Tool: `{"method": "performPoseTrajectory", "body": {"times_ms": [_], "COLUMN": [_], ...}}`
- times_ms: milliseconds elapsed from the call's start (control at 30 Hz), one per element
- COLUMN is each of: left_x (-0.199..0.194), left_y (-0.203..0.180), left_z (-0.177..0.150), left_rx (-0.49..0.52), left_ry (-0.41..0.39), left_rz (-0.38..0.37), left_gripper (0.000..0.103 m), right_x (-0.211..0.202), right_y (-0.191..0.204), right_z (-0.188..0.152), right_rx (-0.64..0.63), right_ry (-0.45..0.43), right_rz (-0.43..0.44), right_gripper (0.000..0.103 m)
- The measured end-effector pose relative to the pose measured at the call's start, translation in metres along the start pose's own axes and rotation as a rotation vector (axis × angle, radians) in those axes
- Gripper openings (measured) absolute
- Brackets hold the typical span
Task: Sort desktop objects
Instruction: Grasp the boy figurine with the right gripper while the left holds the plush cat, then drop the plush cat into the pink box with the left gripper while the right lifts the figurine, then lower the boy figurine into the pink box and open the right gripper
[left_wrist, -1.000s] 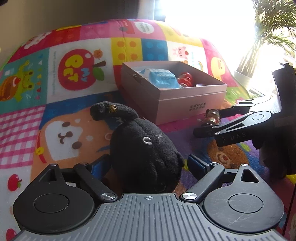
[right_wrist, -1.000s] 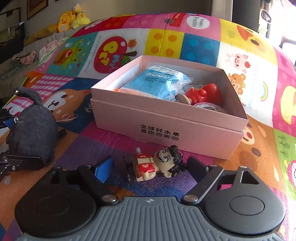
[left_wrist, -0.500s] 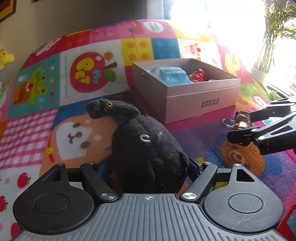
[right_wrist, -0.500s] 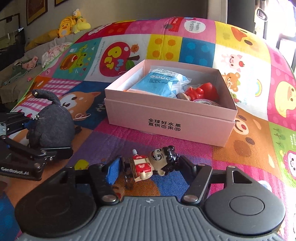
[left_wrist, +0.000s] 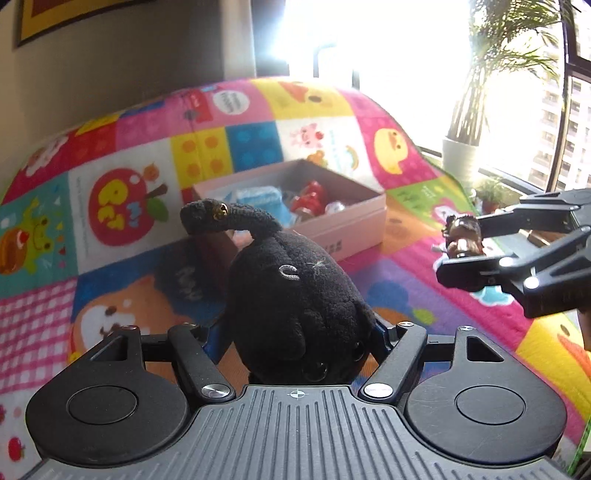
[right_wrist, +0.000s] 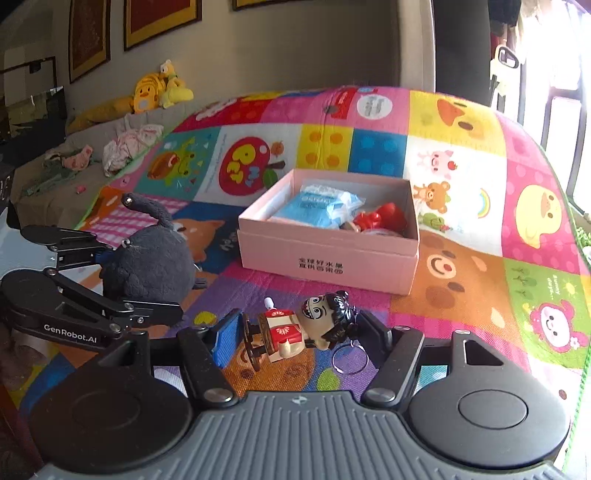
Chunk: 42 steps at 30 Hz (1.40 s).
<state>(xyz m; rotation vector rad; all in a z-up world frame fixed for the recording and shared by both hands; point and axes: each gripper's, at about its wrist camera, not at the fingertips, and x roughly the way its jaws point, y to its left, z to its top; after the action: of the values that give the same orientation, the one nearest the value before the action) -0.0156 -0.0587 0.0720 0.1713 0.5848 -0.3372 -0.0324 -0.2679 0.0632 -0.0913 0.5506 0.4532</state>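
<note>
A black plush toy (left_wrist: 291, 295) with a curved tail sits between the pads of my left gripper (left_wrist: 295, 328), whose jaws are closing and pressing on its sides; it hangs above the mat. In the right wrist view the same plush (right_wrist: 155, 258) shows in the left gripper (right_wrist: 140, 277) at the left. My right gripper (right_wrist: 301, 334) is shut on a small figurine keychain (right_wrist: 317, 321) in a red outfit, its ring dangling. That figurine (left_wrist: 461, 232) and the right gripper (left_wrist: 461, 247) also show at the right of the left wrist view. An open pink box (right_wrist: 325, 266) stands ahead.
The box holds a blue packet (right_wrist: 317, 206) and a red toy (right_wrist: 380, 218). A colourful play mat (right_wrist: 461, 288) covers the floor. Yellow plush toys (right_wrist: 159, 88) and clothes (right_wrist: 129, 146) lie on a couch at far left. A potted plant (left_wrist: 461, 158) stands by the window.
Both grippers closed on their toys and rose off the mat with them. The box now looks farther and lower in both views.
</note>
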Motion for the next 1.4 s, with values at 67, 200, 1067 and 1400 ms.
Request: {"method": "performPoseTrajectory", "body": {"times_ms": [67, 200, 1067, 1400], "left_x": [0.006, 0.037, 0.074, 0.05], "left_y": [-0.004, -0.004, 0.064, 0.087], "left_z": [0.022, 0.066, 0.01, -0.033], "left_rx": [0.041, 0.071, -0.176, -0.348], "left_ry": [-0.047, -0.117, -0.037, -0.089], "left_rz": [0.016, 0.035, 0.012, -0.052], "left_gripper": [0.077, 0.077, 0.1, 0.102], "right_x": [-0.011, -0.015, 0.043, 0.134], "right_y": [-0.002, -0.011, -0.024, -0.031], "right_z": [0.003, 0.003, 0.012, 0.133], "right_rx": [-0.001, 0.031, 0.075, 0.087], "right_ry": [-0.043, -0.081, 0.07, 0.02], "right_rz": [-0.001, -0.001, -0.027, -0.12], "right_gripper": [0.067, 0.067, 0.067, 0.067]}}
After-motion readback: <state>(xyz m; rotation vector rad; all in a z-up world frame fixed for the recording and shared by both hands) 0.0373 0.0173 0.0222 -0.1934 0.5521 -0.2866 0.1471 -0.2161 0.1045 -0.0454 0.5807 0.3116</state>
